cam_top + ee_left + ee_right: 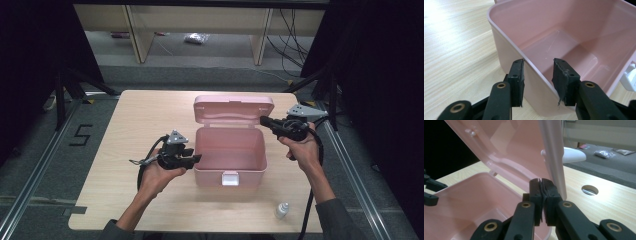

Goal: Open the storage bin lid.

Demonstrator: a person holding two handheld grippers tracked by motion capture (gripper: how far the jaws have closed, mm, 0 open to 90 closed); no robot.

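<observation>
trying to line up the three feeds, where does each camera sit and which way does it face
High view: above the person's side, looking forward and down on the light wooden table; both forearms, left gripper, right gripper.
Left gripper view: rides the left gripper, facing the open pink plastic box; its jaws straddle the wall.
Right gripper view: faces the raised pink lid; its jaws are shut.
All share the box.
</observation>
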